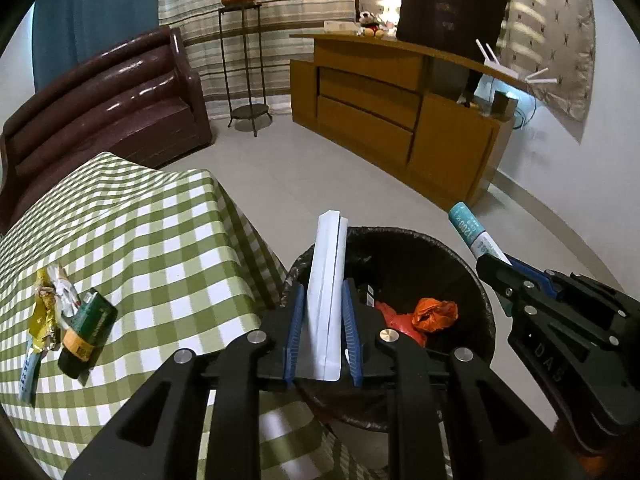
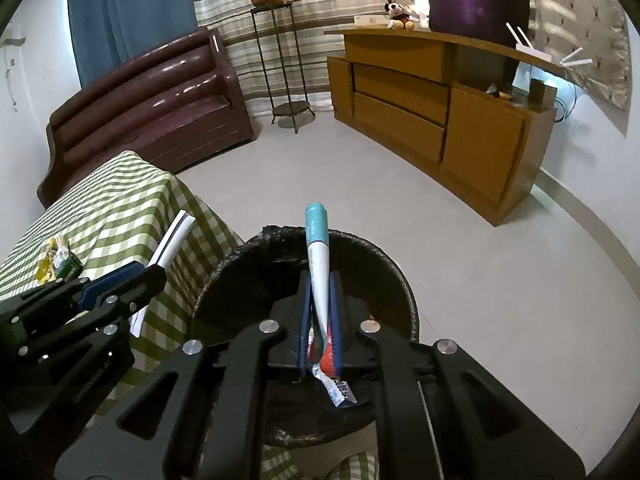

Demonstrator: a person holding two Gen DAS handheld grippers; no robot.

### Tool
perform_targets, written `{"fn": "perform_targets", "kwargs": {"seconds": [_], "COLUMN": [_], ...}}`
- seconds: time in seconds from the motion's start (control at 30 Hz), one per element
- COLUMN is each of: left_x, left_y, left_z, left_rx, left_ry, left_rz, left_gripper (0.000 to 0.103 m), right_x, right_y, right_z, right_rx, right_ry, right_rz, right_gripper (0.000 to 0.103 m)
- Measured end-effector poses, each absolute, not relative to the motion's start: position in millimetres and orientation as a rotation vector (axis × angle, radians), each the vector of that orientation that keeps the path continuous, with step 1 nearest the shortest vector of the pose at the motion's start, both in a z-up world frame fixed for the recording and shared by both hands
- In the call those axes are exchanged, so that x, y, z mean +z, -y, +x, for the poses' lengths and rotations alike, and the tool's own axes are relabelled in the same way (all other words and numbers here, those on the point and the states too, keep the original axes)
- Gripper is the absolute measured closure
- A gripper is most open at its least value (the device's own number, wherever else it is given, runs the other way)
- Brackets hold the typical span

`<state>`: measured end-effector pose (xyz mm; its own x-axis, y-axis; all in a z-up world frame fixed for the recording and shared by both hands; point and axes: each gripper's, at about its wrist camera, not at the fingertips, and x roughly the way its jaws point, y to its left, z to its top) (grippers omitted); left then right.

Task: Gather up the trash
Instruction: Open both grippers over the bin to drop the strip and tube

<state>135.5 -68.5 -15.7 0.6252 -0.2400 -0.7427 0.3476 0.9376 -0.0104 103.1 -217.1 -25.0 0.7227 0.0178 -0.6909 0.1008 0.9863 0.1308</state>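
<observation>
My left gripper (image 1: 323, 292) is shut on a flat white box (image 1: 326, 280), held upright over the near left rim of the black-lined trash bin (image 1: 476, 280). Orange and red scraps (image 1: 434, 314) lie inside the bin. My right gripper (image 2: 320, 280) is shut on a squeezed toothpaste tube (image 2: 318, 244) with a teal cap, above the bin (image 2: 400, 276). The right gripper also shows in the left wrist view (image 1: 494, 264), at the bin's right rim. A green battery (image 1: 86, 330) and crumpled wrappers (image 1: 50, 308) lie on the green checked table (image 1: 168, 240).
A brown leather sofa (image 1: 112, 108) stands behind the table. A metal plant stand (image 1: 246, 68) and a wooden cabinet (image 1: 380, 112) stand across the tiled floor (image 1: 312, 184). The left gripper (image 2: 156, 270) with the white box shows left of the bin in the right wrist view.
</observation>
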Motion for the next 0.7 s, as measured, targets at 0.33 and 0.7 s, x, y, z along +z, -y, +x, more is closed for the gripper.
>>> {"fn": "perform_targets", "kwargs": {"seconds": [0.33, 0.7], "left_x": [-13.9, -7.0], "left_y": [71.5, 65.6], "left_z": [137.5, 127.0], "left_rx": [-0.317, -0.308], "left_ry": [-0.836, -0.779], "left_rz": [0.144, 0.137], "left_gripper": [0.049, 0.033], "right_x": [-26.0, -19.7], "right_y": [225.4, 232.5], "right_z": [99.2, 95.3], "right_rx": [-0.069, -0.098], "right_ry": [-0.748, -0.721], "right_rz": [0.19, 0.195], "right_gripper": [0.07, 0.045]}}
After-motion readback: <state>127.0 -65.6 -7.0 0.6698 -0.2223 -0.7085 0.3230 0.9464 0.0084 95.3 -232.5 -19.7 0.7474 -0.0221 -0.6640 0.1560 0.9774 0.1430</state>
